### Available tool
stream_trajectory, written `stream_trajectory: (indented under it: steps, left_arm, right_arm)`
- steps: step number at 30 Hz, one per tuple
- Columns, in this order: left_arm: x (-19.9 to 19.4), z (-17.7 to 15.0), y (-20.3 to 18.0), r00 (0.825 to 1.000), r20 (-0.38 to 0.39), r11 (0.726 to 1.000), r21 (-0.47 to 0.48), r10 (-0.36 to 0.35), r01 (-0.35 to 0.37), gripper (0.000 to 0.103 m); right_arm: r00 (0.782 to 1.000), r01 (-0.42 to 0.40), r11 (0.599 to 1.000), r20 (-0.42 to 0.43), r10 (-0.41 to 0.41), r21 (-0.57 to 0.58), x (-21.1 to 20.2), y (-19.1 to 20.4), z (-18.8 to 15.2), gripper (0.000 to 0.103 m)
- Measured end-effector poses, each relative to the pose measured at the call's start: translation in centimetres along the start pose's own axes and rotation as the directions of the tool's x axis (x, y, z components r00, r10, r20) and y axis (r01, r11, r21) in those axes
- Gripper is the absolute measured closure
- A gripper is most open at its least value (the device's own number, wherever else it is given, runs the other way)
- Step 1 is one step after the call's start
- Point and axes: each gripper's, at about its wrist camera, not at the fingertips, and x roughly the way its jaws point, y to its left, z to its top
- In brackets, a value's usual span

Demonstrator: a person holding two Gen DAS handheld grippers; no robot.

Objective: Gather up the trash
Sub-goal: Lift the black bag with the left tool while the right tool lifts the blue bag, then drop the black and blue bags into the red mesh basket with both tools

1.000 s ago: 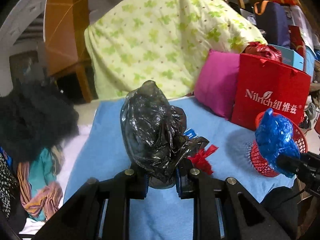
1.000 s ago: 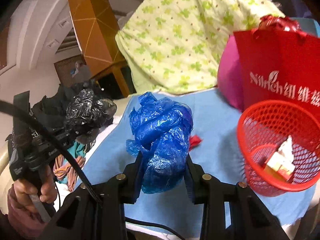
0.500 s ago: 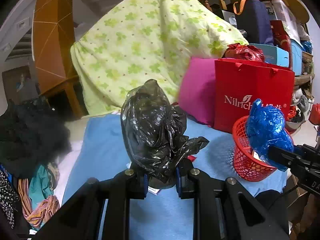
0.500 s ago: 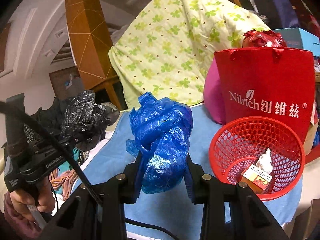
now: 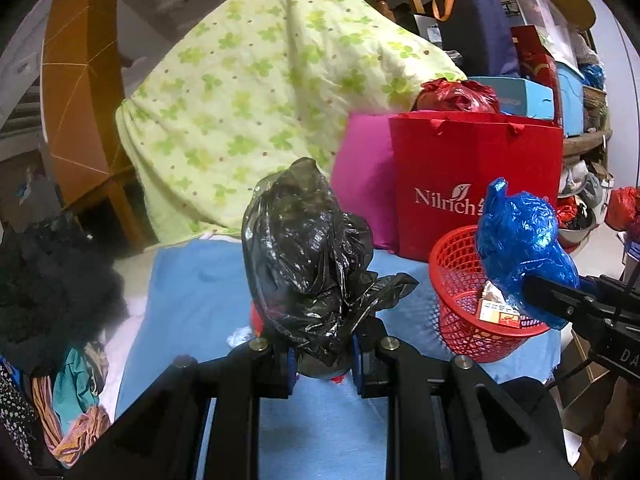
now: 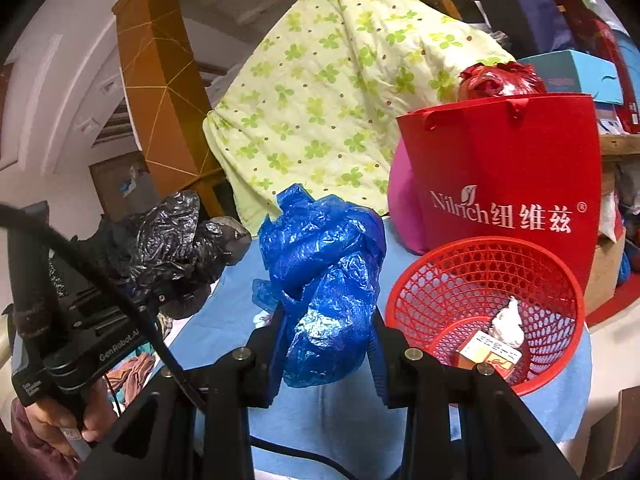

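Black bag [image 5: 308,256] gripped, blue bag [image 6: 324,288] gripped

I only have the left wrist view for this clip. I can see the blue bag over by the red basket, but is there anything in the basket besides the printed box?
Observer: Yes. The right wrist view looks into the red basket and shows a crumpled white wad on top of the printed box.
Operator: Is the blue bag actually gripped?
Observer: Yes, the right gripper has its jaws pressed on both sides of the blue bag.
Operator: Is that bag above the basket?
Observer: Not in the right view; it sits left of the basket's rim.
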Motion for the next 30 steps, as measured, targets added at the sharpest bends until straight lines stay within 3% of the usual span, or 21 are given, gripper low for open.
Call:
stream_trajectory:
  steps: [30]
  left_arm:
    - [1.6, 1.4, -6.3, 0.997, -0.026, 0.992, 0.099, -0.072, 0.074, 0.080]
  right_arm:
    - [0.996, 0.070, 0.991, 0.041, -0.075, 0.117, -2.3, -5.5, 0.0, 0.065]
